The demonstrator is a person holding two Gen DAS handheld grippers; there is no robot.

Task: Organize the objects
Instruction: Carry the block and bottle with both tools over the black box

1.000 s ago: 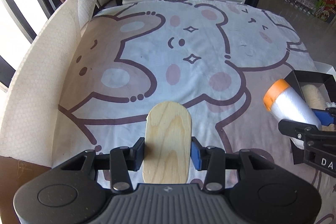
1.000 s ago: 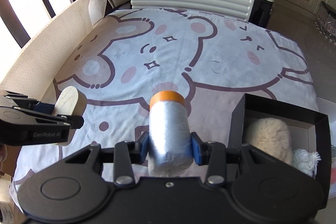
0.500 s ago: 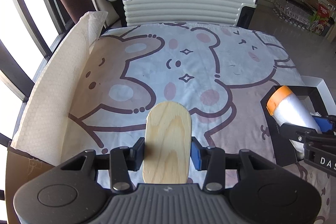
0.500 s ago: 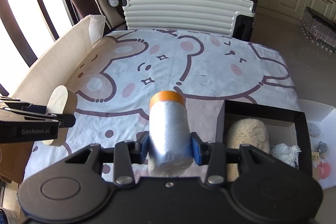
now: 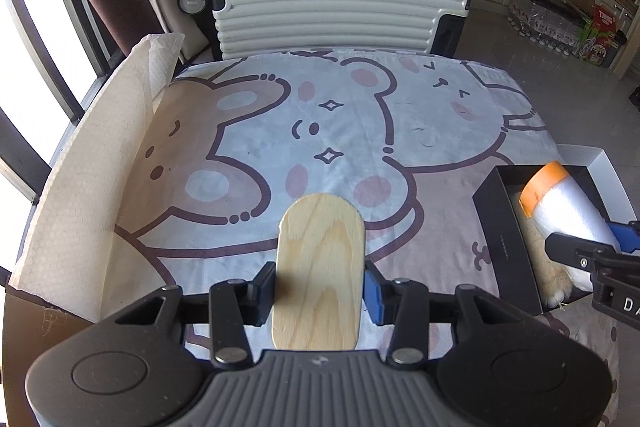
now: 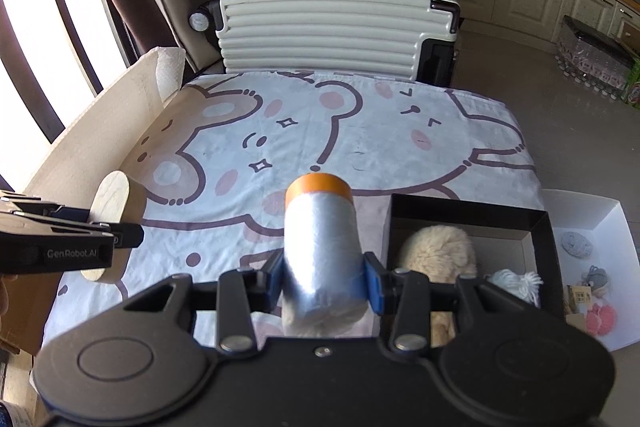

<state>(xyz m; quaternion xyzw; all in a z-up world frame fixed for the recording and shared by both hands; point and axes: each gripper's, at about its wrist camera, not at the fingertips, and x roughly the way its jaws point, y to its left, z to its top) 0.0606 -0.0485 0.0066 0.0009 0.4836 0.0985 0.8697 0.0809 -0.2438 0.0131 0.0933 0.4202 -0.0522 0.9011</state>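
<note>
A bed (image 5: 360,131) in a cartoon sheet carries a black box (image 6: 472,223) at its right edge. The right gripper (image 6: 322,277), clamped on a plastic roll (image 6: 320,247) pointing forward, hangs just left of the box and nearer it. The left gripper (image 5: 318,285) clamps a wooden block (image 5: 320,267) farther left.
</note>
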